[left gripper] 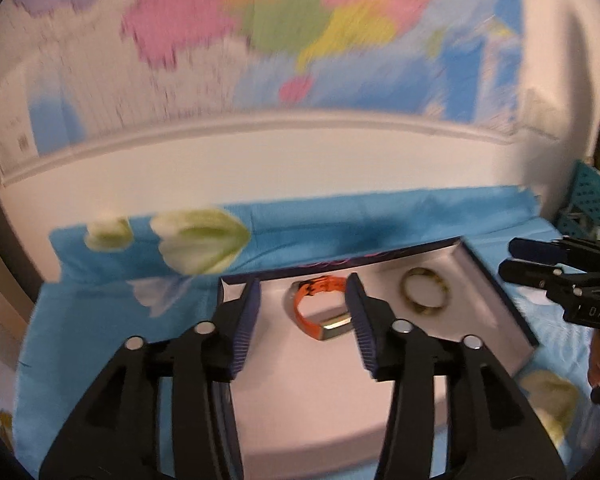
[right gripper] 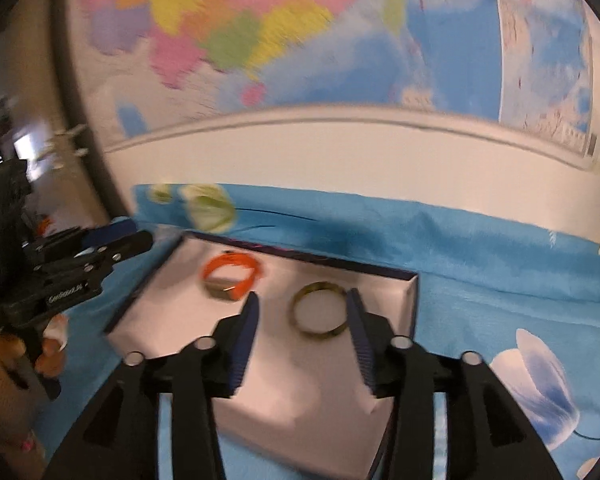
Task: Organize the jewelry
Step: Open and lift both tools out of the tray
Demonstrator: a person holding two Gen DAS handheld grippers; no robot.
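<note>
One white-lined box [left gripper: 380, 380] holding one orange watch [left gripper: 320, 308] and one mottled bangle [left gripper: 425, 291]. Left gripper [left gripper: 303, 320], right gripper [right gripper: 302, 334]: jaws released, empty. Gripper lettering blurred, unreadable.

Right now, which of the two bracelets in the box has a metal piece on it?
The orange strap bracelet, framed by the left gripper, carries a shiny metal piece. The mottled olive bangle beside it is a plain closed ring.

Both views are taken from close above the white box [left gripper: 440, 344] [right gripper: 284, 392], facing the map wall [left gripper: 260, 40] [right gripper: 300, 40]. The box is seen in both, from left and from right.
</note>
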